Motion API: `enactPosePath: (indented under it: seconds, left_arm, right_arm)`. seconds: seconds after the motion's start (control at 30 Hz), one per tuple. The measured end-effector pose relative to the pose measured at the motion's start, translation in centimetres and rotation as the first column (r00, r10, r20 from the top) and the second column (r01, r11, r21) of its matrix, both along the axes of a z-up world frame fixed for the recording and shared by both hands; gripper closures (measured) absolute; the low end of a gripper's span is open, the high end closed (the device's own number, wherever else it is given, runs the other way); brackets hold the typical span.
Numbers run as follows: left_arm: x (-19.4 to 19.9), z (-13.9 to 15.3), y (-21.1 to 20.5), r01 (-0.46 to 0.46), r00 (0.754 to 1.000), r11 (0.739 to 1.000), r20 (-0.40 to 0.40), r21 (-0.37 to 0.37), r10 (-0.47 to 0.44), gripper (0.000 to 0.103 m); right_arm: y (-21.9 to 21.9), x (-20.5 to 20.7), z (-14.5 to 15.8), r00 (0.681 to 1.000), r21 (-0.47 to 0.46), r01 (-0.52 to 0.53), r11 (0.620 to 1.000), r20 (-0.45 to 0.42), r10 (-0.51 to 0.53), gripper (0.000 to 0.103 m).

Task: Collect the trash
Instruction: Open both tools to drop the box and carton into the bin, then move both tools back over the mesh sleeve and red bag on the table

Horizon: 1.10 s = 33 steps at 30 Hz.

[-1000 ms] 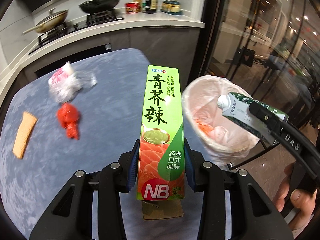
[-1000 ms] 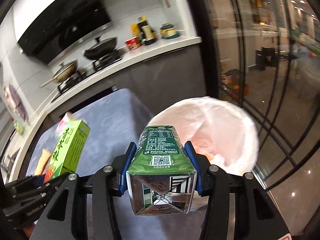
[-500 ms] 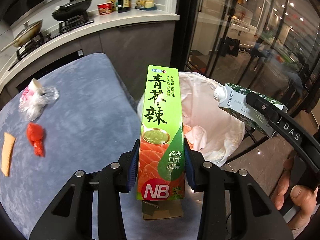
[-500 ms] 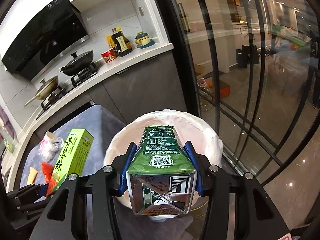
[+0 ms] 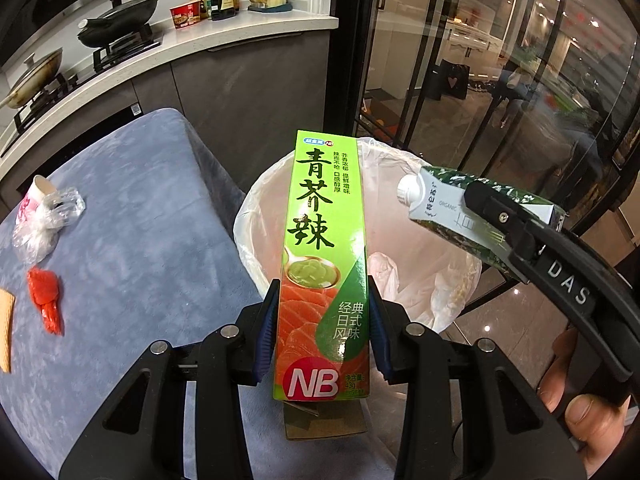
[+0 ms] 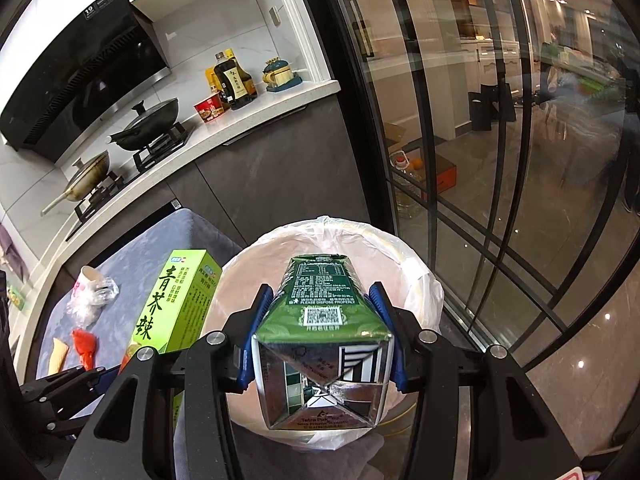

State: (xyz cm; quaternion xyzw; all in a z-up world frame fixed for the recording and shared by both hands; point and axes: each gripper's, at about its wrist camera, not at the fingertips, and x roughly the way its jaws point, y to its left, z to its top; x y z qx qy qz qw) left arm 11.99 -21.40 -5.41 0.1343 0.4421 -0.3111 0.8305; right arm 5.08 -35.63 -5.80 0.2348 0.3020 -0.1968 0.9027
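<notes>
Two pieces ride over the lined bin (image 5: 400,184) unreleased, my left gripper (image 5: 322,330) clamping the green box (image 5: 324,240), my right gripper (image 6: 322,338) clamping the carton (image 6: 320,320), while the cup bundle (image 5: 40,216), red wrapper (image 5: 46,296) and cone (image 5: 5,332) wait near the tabletop (image 5: 140,220) far edge.

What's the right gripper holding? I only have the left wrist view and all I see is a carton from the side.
Observer: The right gripper is clamped on a green milk carton, its folded silver base facing the camera.
Operator: Is it over the bin?
Observer: Yes, the carton sits centred in front of the lined trash bin opening.
Operator: Anything printed on it?
Observer: A code square and a "please dispose properly" line on its upper face.
Operator: Where's my green wasabi box?
Observer: The wasabi box is at the bin's left rim, in the left gripper.
</notes>
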Motion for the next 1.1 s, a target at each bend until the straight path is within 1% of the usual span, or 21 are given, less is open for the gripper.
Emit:
enactPosePath:
  seconds: [0.2, 0.3, 0.37, 0.53, 0.83, 0.9, 0.97, 1.1]
  left_arm:
    - [0.3, 0.1, -0.2, -0.007, 1.0, 1.0, 0.01, 0.0, 0.007, 0.063]
    - [0.5, 0.1, -0.3, -0.014, 1.0, 1.0, 0.008, -0.002, 0.014, 0.059]
    - [0.6, 0.2, -0.2, -0.019, 1.0, 1.0, 0.01, -0.005, 0.019, 0.057]
    - [0.8, 0.4, 0.2, -0.031, 0.999, 0.999, 0.02, -0.01, 0.031, 0.049]
    - [1.2, 0.8, 1.5, -0.051, 0.998, 0.998, 0.024, -0.023, 0.051, 0.048]
    - [1.3, 0.9, 1.8, -0.055, 0.998, 0.998, 0.026, -0.026, 0.056, 0.048]
    - [1.4, 1.1, 2.3, -0.062, 0.998, 0.998, 0.027, -0.032, 0.063, 0.047]
    - [1.8, 1.5, 3.4, -0.078, 0.996, 0.996, 0.031, -0.042, 0.079, 0.047]
  right_arm:
    - [-0.2, 0.3, -0.2, 1.0, 0.004, 0.003, 1.0, -0.002, -0.003, 0.055]
    - [-0.2, 0.5, -0.3, 1.0, 0.003, 0.005, 1.0, -0.003, -0.005, 0.053]
    - [-0.2, 0.5, -0.4, 1.0, 0.0, 0.008, 1.0, -0.009, -0.008, 0.053]
    - [0.2, 0.5, 0.0, 1.0, -0.006, 0.008, 1.0, 0.002, -0.008, 0.053]
    - [1.1, 0.8, 0.9, 1.0, -0.019, -0.004, 1.0, 0.014, 0.004, 0.052]
    - [1.4, 0.9, 1.1, 1.0, -0.022, -0.006, 1.0, 0.015, 0.007, 0.051]
    - [1.7, 0.9, 1.3, 1.0, -0.026, -0.007, 1.0, 0.018, 0.008, 0.047]
    - [2.5, 1.2, 1.6, 1.0, -0.035, -0.02, 0.999, 0.018, 0.021, 0.047]
